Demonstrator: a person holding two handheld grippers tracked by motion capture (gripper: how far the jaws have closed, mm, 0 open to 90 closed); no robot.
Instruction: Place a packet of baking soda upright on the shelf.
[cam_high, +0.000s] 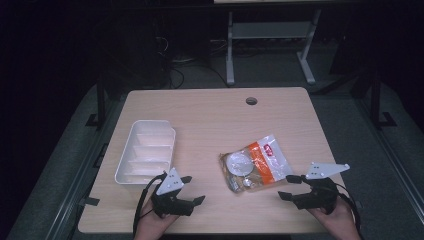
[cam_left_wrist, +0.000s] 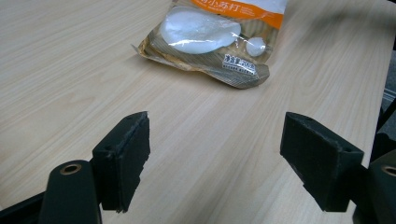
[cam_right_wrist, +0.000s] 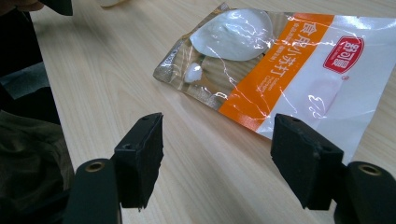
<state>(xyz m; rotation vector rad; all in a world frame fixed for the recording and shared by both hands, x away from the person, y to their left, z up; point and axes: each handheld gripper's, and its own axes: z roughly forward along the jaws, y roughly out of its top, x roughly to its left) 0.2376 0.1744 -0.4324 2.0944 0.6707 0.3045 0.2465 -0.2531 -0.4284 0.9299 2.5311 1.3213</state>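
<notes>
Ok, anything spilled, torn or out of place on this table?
Nothing stands out. The snack bag lies flat and closed, at an angle to the table edges, and the white tray sits upright.

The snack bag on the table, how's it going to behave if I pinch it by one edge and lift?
The snack bag is glossy crinkled film, so it will probably flop and may slip between the pads. It lies flat, so it won't roll. It looks light, and the contents may shift.
</notes>
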